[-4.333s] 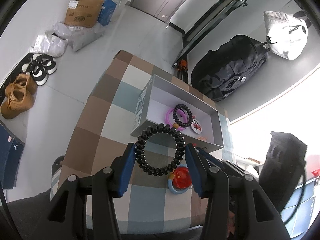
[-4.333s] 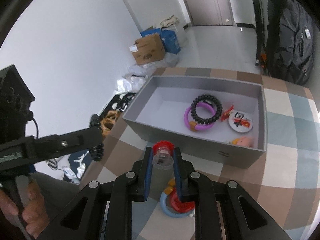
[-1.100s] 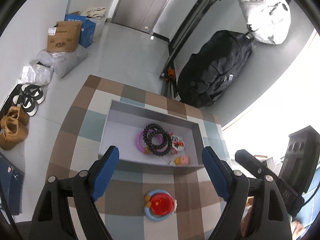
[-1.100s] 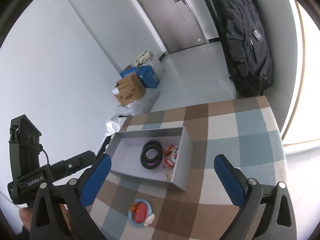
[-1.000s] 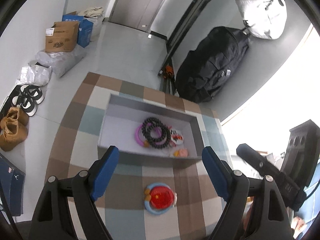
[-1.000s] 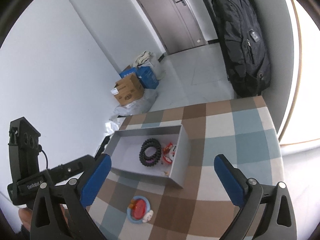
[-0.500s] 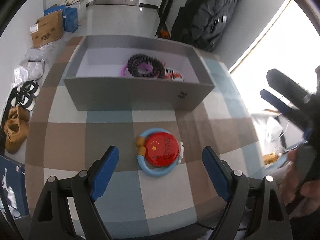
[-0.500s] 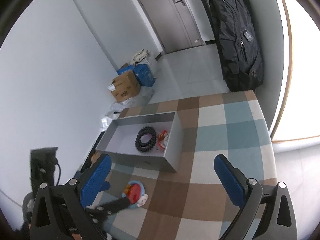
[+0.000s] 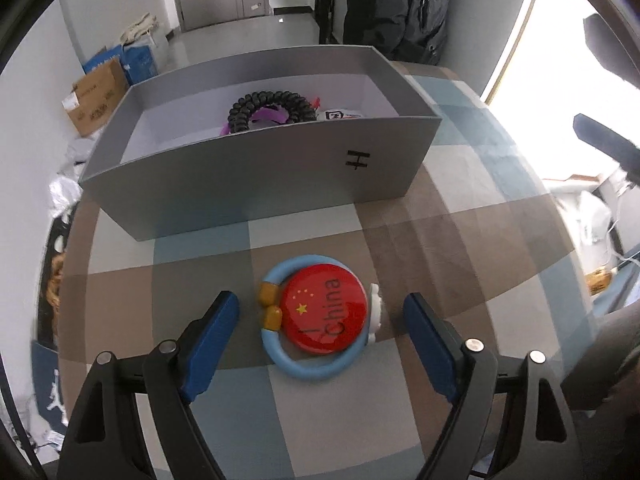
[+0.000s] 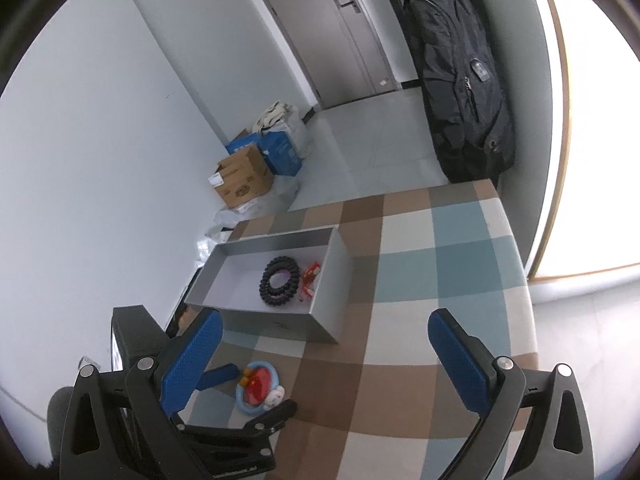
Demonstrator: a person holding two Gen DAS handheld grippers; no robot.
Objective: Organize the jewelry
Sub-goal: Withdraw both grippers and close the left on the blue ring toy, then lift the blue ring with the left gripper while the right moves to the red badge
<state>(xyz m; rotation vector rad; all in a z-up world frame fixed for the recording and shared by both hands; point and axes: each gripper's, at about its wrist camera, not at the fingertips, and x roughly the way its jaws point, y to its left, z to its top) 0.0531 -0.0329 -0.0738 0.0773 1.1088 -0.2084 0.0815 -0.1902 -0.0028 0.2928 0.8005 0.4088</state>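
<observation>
Checked cloth [image 9: 460, 236] in brown, pale blue and cream squares covers the table and hangs over its edges. On it stands an open grey box [image 9: 256, 172] with a black "H" mark on its near wall; inside lie a black beaded bracelet [image 9: 270, 110], a purple ring [image 9: 269, 114] partly under it, and a white-and-red badge [image 9: 340, 115], with something red beside them that is too small to make out from the right wrist view.

Just in front of the box, apart from it, a light-blue ring [image 9: 316, 364] with two amber beads lies flat on the cloth, and a red round badge [image 9: 323, 308] with yellow stars and the word "China" rests on top of it; a small white piece sticks out at its right side.

The left gripper [image 9: 320, 320] points steeply down over this pair. Its jaws have just been closing in, yet the blue pads stand clear on either side of the ring, touching nothing. The right gripper [image 10: 324, 344] hovers higher over the table with its jaws spread wide and nothing between them.

Around the table: a pale tiled floor, plain white walls, a grey door [image 10: 344, 40], a large black backpack [image 10: 460, 80] hung by the doorway, cardboard and blue boxes [image 10: 256, 168] with bags against the wall, and bright window light at right.
</observation>
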